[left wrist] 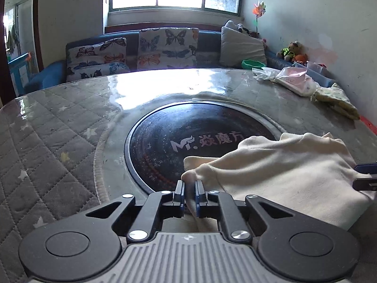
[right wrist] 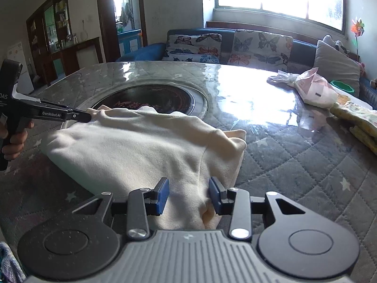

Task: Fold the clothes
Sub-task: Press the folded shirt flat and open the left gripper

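Observation:
A cream garment (left wrist: 282, 169) lies on the quilted table, partly over the round black hotplate (left wrist: 169, 141). My left gripper (left wrist: 189, 184) is shut on a bunched edge of the garment at its left side. In the right wrist view the garment (right wrist: 141, 146) spreads ahead, and my right gripper (right wrist: 188, 188) stands open with its blue pads either side of a fold of the cloth, not pinching it. The left gripper (right wrist: 88, 116) shows there at the far left, gripping the garment's far corner. The right gripper's fingers (left wrist: 365, 176) show at the right edge of the left wrist view.
A pink and white plastic bag (left wrist: 292, 80) and folded yellow-green cloth (left wrist: 337, 101) lie at the table's far right, also in the right wrist view (right wrist: 315, 89). A sofa with butterfly cushions (left wrist: 167, 47) stands behind the table. The table (right wrist: 294, 165) has a glossy quilted cover.

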Tool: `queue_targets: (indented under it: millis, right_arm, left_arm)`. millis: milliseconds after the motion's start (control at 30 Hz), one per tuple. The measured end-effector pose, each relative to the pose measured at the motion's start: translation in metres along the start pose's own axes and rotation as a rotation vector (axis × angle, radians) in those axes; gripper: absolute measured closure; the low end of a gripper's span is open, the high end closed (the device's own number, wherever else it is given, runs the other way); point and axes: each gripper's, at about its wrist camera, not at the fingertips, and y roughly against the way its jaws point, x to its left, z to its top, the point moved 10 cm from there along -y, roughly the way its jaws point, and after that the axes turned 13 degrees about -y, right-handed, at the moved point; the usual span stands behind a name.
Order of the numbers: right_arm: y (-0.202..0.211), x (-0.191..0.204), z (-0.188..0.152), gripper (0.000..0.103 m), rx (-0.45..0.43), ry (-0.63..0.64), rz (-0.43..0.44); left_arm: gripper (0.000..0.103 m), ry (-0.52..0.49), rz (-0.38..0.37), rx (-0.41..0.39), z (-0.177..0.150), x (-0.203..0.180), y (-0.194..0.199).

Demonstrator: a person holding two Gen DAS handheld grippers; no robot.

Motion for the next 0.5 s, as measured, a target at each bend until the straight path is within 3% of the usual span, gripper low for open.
queue_targets:
  millis: [233,367,500]
  right_arm:
    - [0.002,0.015,0.024,0.059,-0.047,0.019,0.014]
    - [-0.015,0.022,0.040,0.058,-0.051,0.005,0.031]
    - [-0.036,0.018,0.048,0.058,-0.039,-0.014,0.021]
  left_arm:
    - [0.090,-0.034,-0.064,-0.090,0.034,-0.026,0.018]
    - [0.088,-0.089,-0.155,-0.061,0.042,-0.057,-0.006]
    - [0.088,-0.100,-0.119,0.011,0.037,-0.058,-0.043]
